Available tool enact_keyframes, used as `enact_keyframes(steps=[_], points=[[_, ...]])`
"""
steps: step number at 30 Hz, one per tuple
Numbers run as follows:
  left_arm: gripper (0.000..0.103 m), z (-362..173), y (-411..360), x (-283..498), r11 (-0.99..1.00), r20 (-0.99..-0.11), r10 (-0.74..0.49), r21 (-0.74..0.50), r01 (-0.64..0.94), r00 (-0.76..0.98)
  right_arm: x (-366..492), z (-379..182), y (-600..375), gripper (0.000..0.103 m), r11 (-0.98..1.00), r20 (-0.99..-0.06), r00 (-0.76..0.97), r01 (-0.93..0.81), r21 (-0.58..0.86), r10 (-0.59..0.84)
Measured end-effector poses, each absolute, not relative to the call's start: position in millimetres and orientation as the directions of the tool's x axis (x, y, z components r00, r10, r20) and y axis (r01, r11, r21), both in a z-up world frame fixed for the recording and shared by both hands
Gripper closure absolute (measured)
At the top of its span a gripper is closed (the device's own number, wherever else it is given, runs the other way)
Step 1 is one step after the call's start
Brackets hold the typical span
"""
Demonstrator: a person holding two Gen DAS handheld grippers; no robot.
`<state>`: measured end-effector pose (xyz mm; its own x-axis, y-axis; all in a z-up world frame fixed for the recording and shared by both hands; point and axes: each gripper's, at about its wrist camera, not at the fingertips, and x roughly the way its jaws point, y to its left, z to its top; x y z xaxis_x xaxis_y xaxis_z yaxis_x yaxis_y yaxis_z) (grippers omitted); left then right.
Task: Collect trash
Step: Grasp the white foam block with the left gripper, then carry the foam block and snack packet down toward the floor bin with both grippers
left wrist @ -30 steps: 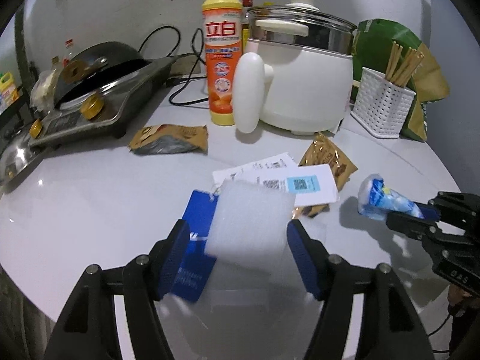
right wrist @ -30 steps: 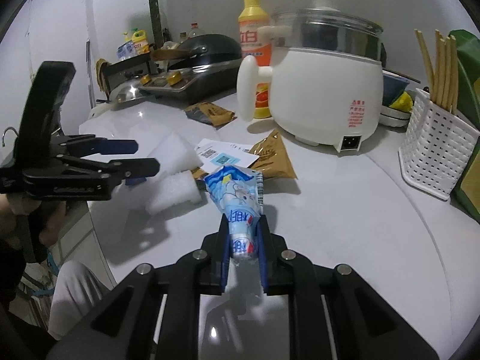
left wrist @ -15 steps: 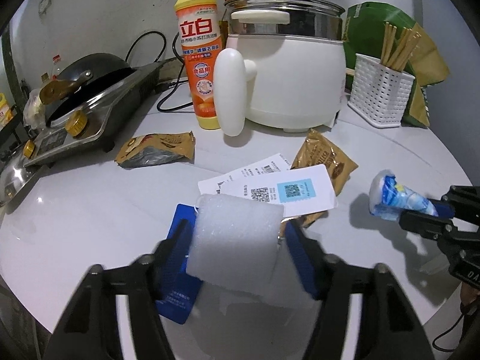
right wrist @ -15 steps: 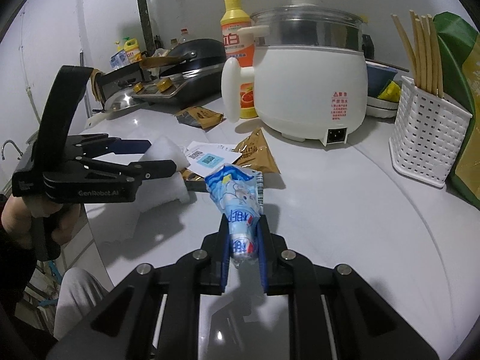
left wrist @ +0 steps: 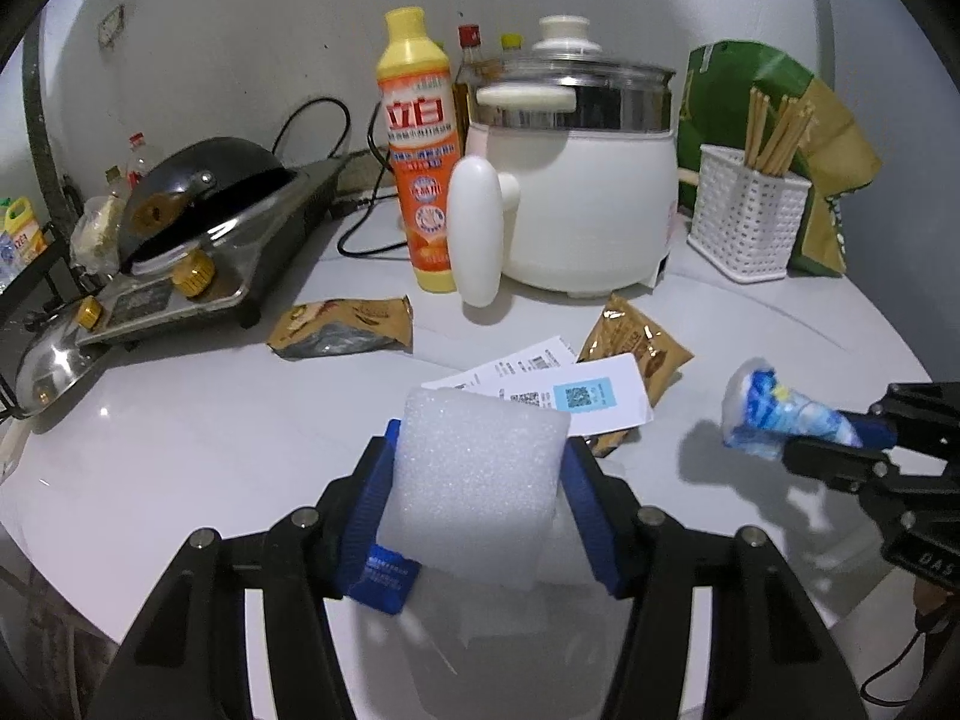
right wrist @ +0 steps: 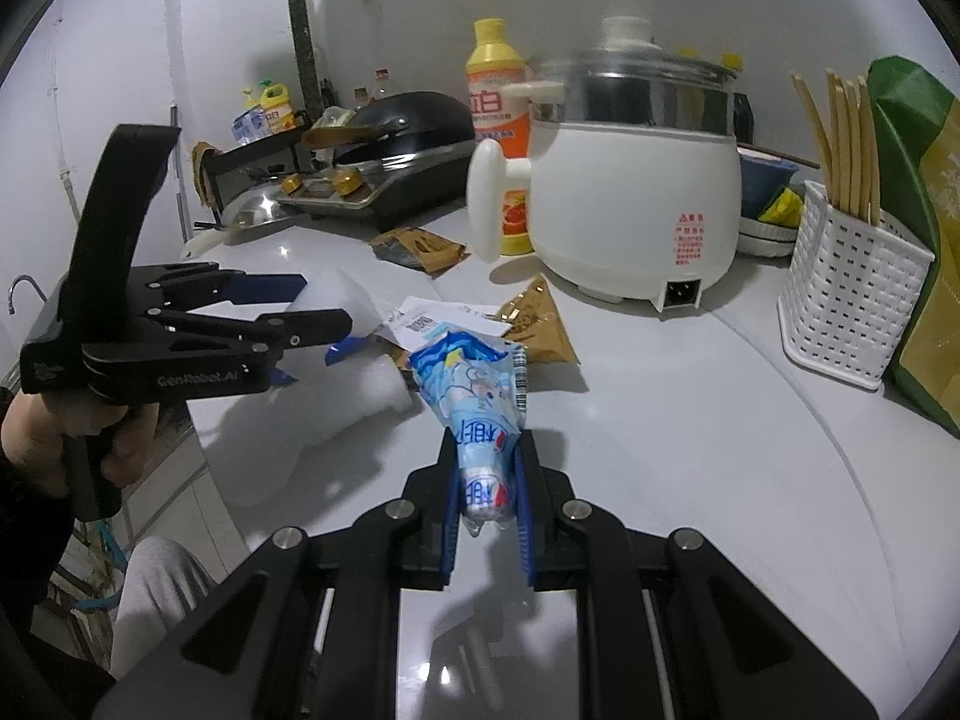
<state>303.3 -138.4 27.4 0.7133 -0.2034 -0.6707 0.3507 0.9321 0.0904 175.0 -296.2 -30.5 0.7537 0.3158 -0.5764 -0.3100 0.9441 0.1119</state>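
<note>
Foam block (left wrist: 474, 480) is clamped in left tool (left wrist: 477, 498), blue wrapper (right wrist: 474, 402) in right tool (right wrist: 487, 480); glossy white desk (left wrist: 180, 432) is littered with receipts (left wrist: 570, 384) and sachets (left wrist: 345, 327).

Left gripper (left wrist: 477, 492) is angled down, pads squeezing a foam block (left wrist: 474, 480). Right gripper (right wrist: 487, 495) tilts down too, jaws nearly closed on a blue wrapper (right wrist: 477, 402). A bare hand (right wrist: 36, 432) grips the left handle.

Bottle (left wrist: 418, 150) left of cooker (left wrist: 585, 180)
</note>
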Motion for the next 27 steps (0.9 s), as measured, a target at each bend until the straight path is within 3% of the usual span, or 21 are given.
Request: enact_keyframes(steps=[27], points=[[0.045,47,-79,203,0.953,-0.616,-0.175,0.09,0.289,0.768,125,-8,-228,0.089,0.909,-0.566,0.743,-0.417,0.026,0.357]])
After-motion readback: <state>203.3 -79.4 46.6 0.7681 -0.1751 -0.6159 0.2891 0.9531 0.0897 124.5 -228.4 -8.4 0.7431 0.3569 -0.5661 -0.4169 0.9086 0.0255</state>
